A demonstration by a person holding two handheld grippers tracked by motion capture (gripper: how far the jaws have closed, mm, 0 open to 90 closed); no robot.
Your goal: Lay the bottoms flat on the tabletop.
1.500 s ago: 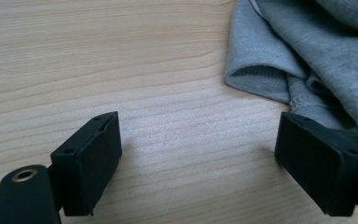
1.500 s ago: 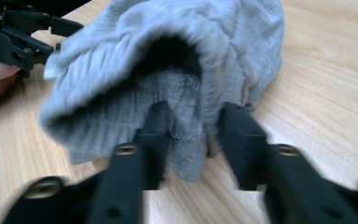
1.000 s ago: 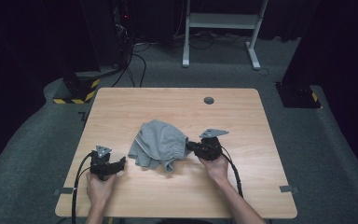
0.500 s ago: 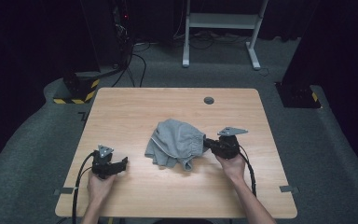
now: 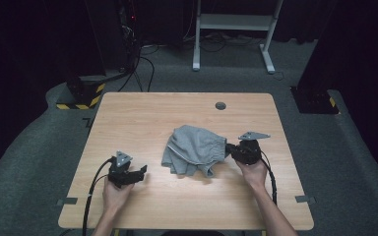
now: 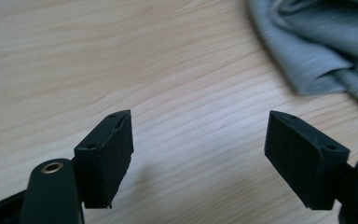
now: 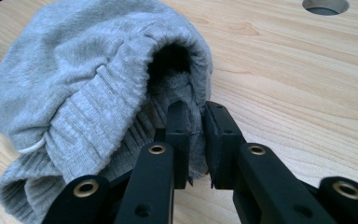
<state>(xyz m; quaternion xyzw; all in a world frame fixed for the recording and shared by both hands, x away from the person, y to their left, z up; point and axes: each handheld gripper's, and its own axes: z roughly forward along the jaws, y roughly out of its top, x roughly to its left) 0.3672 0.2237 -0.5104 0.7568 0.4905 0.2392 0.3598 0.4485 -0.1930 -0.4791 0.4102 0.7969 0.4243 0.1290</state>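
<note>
A crumpled grey garment (image 5: 194, 150) with a ribbed waistband lies on the wooden table (image 5: 177, 113), right of centre. My right gripper (image 5: 232, 150) is at its right edge. In the right gripper view the jaws (image 7: 196, 109) are shut on a thin fold of the garment (image 7: 88, 93) by the waistband opening; they have just eased apart slightly with the cloth still between them. My left gripper (image 5: 142, 171) hovers low over bare wood left of the garment, apart from it. In the left gripper view its jaws (image 6: 200, 135) stand wide open with nothing between them, and the garment (image 6: 326, 42) lies ahead at the upper right.
A round cable hole (image 5: 220, 105) sits in the tabletop behind the garment, also seen as a hole (image 7: 325, 5) in the right gripper view. Beyond the table stand a white desk frame (image 5: 231, 29) and a yellow-black striped base (image 5: 81, 96) on grey carpet.
The right gripper has pulled the garment to the right across the table. The left gripper has shifted a little to the right, still open.
</note>
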